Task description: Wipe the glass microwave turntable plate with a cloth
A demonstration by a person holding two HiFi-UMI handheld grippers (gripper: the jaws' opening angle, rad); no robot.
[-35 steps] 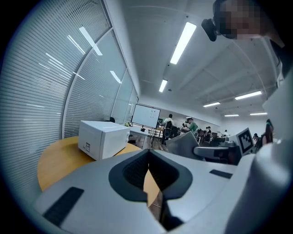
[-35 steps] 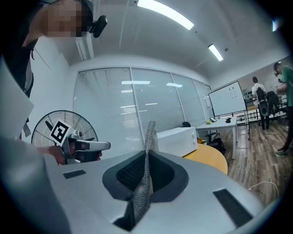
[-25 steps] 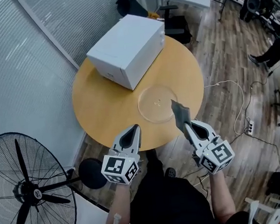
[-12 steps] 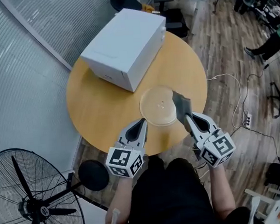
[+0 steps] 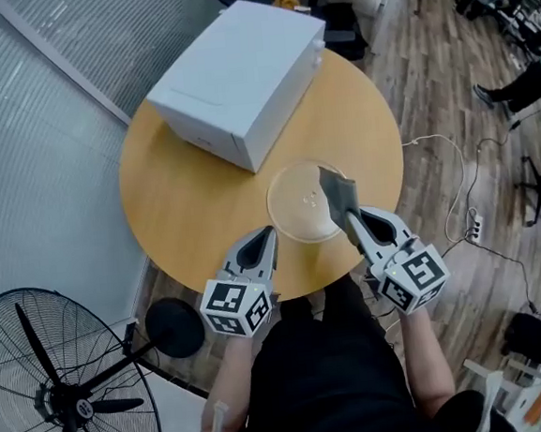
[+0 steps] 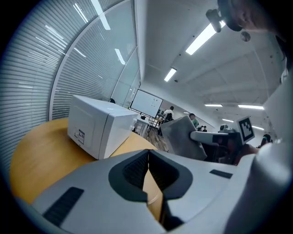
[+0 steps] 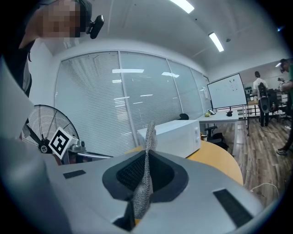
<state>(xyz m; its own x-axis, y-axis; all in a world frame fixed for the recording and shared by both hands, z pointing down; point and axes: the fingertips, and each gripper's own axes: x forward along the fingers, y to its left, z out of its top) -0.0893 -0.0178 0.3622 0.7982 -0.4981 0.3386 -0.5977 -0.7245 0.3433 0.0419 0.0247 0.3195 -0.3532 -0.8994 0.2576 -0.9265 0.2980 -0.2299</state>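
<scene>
Head view: cloth [image 5: 339, 193] hides plate [image 5: 293, 208] edge.

Left gripper [image 5: 269, 231], right gripper [image 5: 350, 216]: grey, marker cubes [image 5: 233, 308]; black clothing [image 5: 323, 384].

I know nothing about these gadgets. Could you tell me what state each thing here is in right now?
Left gripper: shut, empty.
Right gripper: shut on the grey mesh cloth, which sticks up from its jaws.
Clear round glass turntable plate: lying flat on the round wooden table.
White box-shaped microwave: standing on the table, door side unclear.
Black pedestal fan: blades apparently not spinning.
</scene>
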